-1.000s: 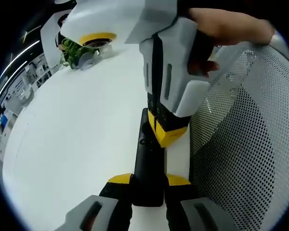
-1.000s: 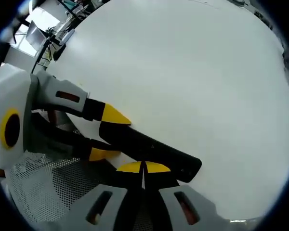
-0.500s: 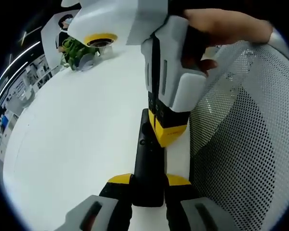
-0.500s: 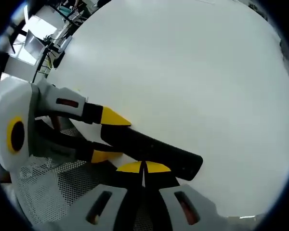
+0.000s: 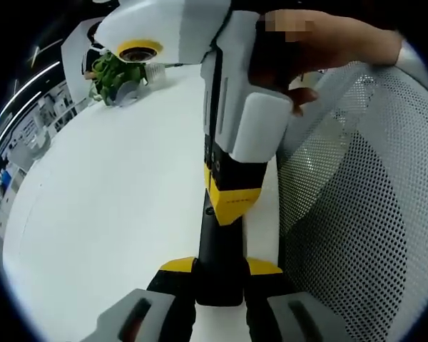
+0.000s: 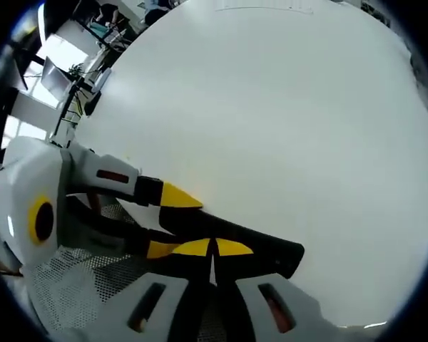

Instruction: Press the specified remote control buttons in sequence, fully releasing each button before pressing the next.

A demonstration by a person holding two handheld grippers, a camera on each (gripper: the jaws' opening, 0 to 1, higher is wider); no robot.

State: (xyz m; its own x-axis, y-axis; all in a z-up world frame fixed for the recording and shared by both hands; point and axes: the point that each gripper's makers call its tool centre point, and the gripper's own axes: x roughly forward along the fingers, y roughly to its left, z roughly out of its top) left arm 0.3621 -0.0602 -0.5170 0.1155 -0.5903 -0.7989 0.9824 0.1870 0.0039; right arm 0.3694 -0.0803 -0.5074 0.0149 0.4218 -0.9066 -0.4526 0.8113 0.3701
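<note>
A black remote control (image 5: 217, 246) lies lengthwise on the white table (image 5: 114, 192). My left gripper (image 5: 220, 266) is shut on its near end, one yellow-tipped jaw on each side. From above, my right gripper (image 5: 232, 203) comes down with its jaws shut together, their yellow tips resting on the remote's top face. In the right gripper view, the right gripper (image 6: 214, 248) has its closed tips against the remote control (image 6: 260, 246). There the left gripper (image 6: 170, 222) holds the remote from the left. The buttons under the tips are hidden.
A white mesh chair back (image 5: 364, 206) stands close along the table's right edge. A hand (image 5: 328, 43) holds the right gripper. A small green plant (image 5: 114, 75) sits at the far left of the table (image 6: 271, 114), which stretches wide and bare beyond the remote.
The right gripper has shifted along the remote toward the left gripper's jaws and tilted more upright, its tips now covering more of the remote. The left gripper keeps its hold.
</note>
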